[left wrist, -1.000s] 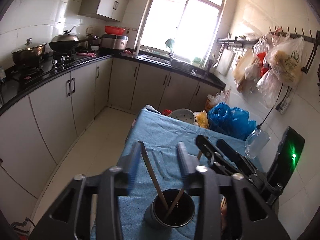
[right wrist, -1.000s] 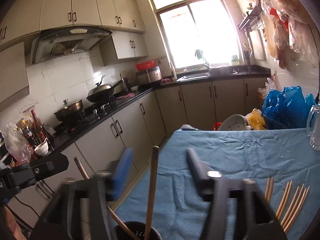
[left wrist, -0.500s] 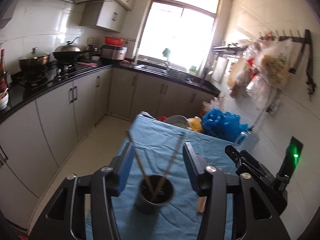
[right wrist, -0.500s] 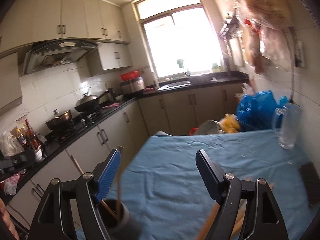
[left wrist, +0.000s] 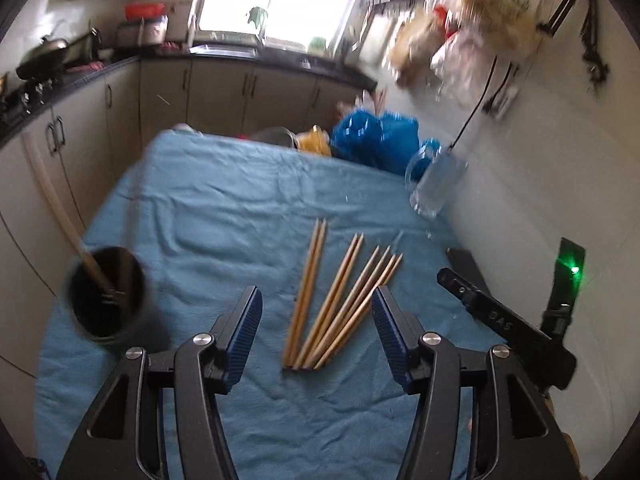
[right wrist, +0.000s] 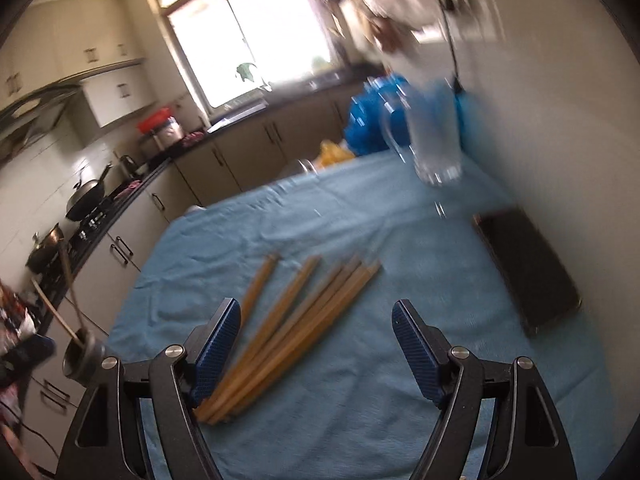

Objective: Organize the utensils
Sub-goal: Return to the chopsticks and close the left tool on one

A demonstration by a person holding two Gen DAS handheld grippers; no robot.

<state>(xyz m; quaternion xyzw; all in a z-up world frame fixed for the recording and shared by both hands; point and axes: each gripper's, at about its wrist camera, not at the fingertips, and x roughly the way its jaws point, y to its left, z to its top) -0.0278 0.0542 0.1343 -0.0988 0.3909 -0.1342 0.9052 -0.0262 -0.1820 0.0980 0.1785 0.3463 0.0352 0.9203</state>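
Observation:
Several wooden chopsticks (left wrist: 340, 300) lie fanned on the blue cloth (left wrist: 224, 200); they also show in the right wrist view (right wrist: 296, 320). A dark metal holder (left wrist: 105, 296) stands at the table's left edge with two chopsticks in it; it also shows in the right wrist view (right wrist: 82, 358). My left gripper (left wrist: 316, 332) is open and empty, hovering over the near ends of the loose chopsticks. My right gripper (right wrist: 316, 348) is open and empty above them, and its body shows in the left wrist view (left wrist: 504, 320).
A clear glass mug (left wrist: 436, 184) stands at the far right by the wall. A black flat device (right wrist: 524, 268) lies at the right edge. Blue plastic bags (left wrist: 376, 136) and a bowl sit at the far end. Cabinets and floor lie left of the table.
Both grippers swung right and tilted down from over the holder to over the loose chopsticks. The holder now sits at the left of both views. Both stay open.

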